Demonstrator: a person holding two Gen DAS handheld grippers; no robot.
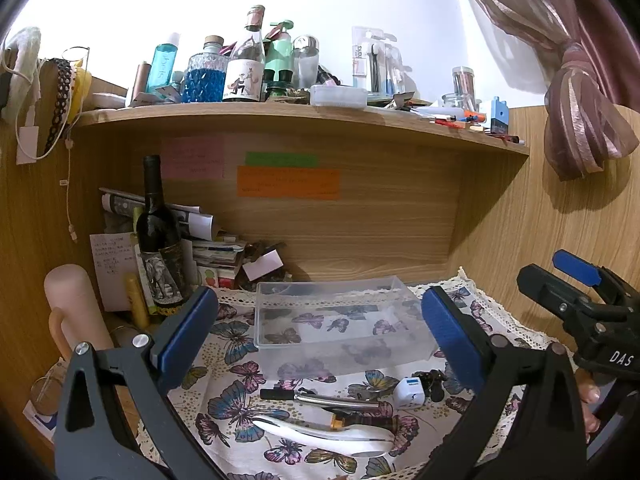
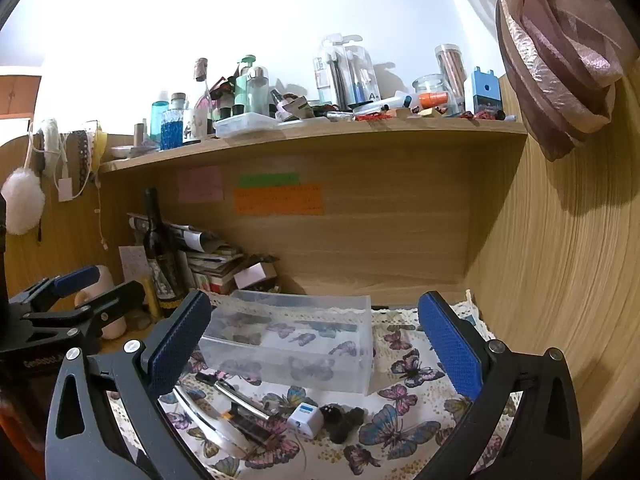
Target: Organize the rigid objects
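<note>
Left wrist view first: my left gripper [image 1: 316,340] has its fingers spread wide with nothing between them, hovering over the butterfly cloth [image 1: 236,404]. Straight ahead sits the clear bin [image 1: 336,320], looks empty, open side up. The loose stuff lies on the cloth just in front of it: a white spoon [image 1: 320,434] closest to me, a dark stick with a gold band [image 1: 360,420] touching it, a metal tool with a black handle [image 1: 316,397] behind those, a white cube plug [image 1: 408,393] to the right, and a black lump [image 1: 430,384] beside the plug. Can't tell what the lump is. The right gripper [image 1: 576,280] pokes in from the side, well off the items.

Right wrist view: right gripper [image 2: 316,340] also gaping wide, empty, up above the cloth. Bin [image 2: 292,340] is dead ahead, plug [image 2: 306,420] and the black lump [image 2: 344,420] sit low between my fingers, spoon [image 2: 208,424] and the metal tool [image 2: 240,396] off to the left. Left gripper [image 2: 92,288] shows at the left edge.

My read: nothing's been picked yet, so I'm at the very start, choosing a first piece. Plug looks like the easy one for the right side: drop down, straddle it, close on its flat faces, then lift it over the bin wall. The spoon is flat and slick, so I'd take that from the left, gripping across the handle.
</note>
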